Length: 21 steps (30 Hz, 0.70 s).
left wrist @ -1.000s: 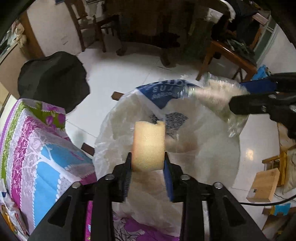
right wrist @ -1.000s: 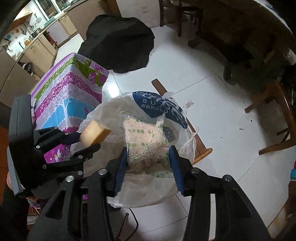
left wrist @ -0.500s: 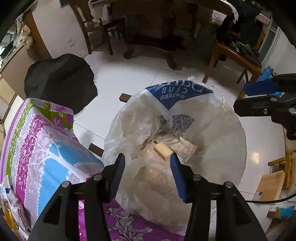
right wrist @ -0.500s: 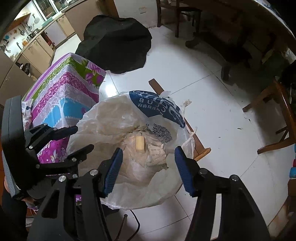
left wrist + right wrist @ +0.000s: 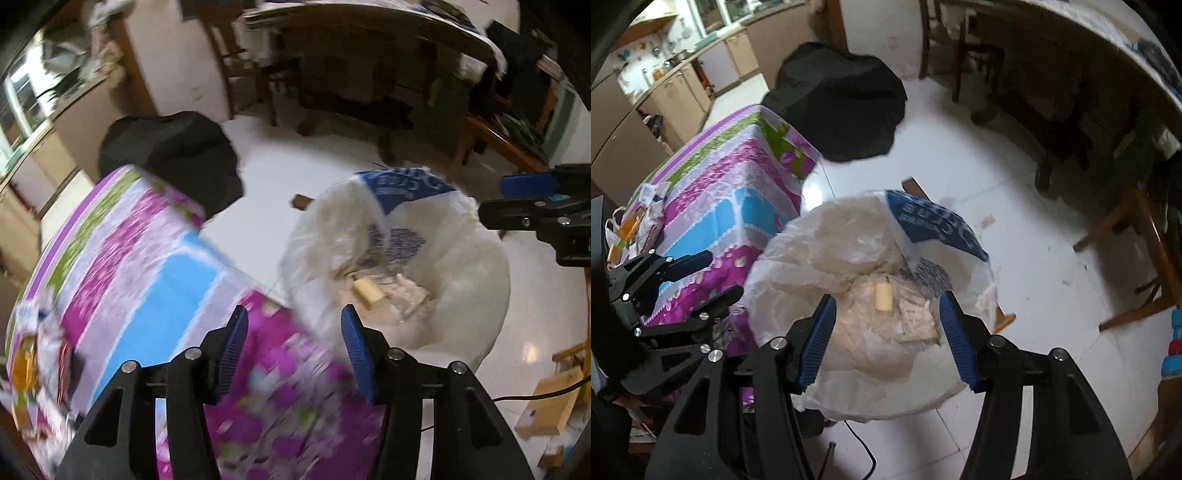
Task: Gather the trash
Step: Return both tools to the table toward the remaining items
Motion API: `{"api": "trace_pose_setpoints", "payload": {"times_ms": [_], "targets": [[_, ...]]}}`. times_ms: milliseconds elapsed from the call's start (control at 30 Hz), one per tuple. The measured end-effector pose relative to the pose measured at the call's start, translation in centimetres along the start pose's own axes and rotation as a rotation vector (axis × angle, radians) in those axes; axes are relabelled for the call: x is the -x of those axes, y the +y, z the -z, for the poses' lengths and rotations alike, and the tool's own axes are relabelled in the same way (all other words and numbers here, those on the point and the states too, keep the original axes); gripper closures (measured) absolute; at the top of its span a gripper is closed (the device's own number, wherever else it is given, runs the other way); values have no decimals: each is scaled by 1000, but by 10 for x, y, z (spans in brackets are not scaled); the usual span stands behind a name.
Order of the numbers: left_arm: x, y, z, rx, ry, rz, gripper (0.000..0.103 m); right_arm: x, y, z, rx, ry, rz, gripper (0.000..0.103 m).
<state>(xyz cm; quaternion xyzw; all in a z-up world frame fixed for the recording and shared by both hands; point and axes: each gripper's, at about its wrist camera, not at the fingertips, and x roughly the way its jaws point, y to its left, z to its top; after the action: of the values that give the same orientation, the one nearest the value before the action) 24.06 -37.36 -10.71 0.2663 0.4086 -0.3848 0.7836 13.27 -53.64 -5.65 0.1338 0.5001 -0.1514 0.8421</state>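
Both tongs, left [image 5: 291, 332] and right [image 5: 886, 321], gape empty above a white trash bag [image 5: 849, 236] on the tiled floor [image 5: 960, 155] (yellow sponge [image 5: 884, 297] inside), beside a floral-clothed tabletop [image 5: 731, 177].

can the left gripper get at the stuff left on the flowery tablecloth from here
Probably yes. The left gripper is open and empty above the tablecloth, and the wrappers lie uncovered near its far edge with nothing between.

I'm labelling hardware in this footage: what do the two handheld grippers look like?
Both match: the left gripper and the right gripper have angular black frames with cut-out slots and silver screw heads, and two fingers lined with ribbed blue pads. No markings are legible.
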Motion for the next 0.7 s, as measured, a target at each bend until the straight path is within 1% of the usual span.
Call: {"api": "trace_pose_setpoints", "payload": {"times_ms": [100, 167, 300, 367, 533, 700], "targets": [[13, 21, 19, 58, -24, -58, 48, 4, 19, 8, 21, -64, -13, 47], [22, 32, 31, 86, -40, -80, 48, 6, 35, 12, 48, -107, -8, 47], [39, 52, 57, 113, -77, -177, 47, 10, 63, 21, 82, -176, -28, 47], [46, 63, 68, 133, -86, -205, 46, 11, 75, 25, 80, -203, -52, 47], [66, 103, 105, 250, -90, -239, 45, 4, 102, 35, 62, -216, -135, 47], [87, 143, 144, 372, -96, -298, 45, -6, 138, 47, 77, -194, -210, 47]]}}
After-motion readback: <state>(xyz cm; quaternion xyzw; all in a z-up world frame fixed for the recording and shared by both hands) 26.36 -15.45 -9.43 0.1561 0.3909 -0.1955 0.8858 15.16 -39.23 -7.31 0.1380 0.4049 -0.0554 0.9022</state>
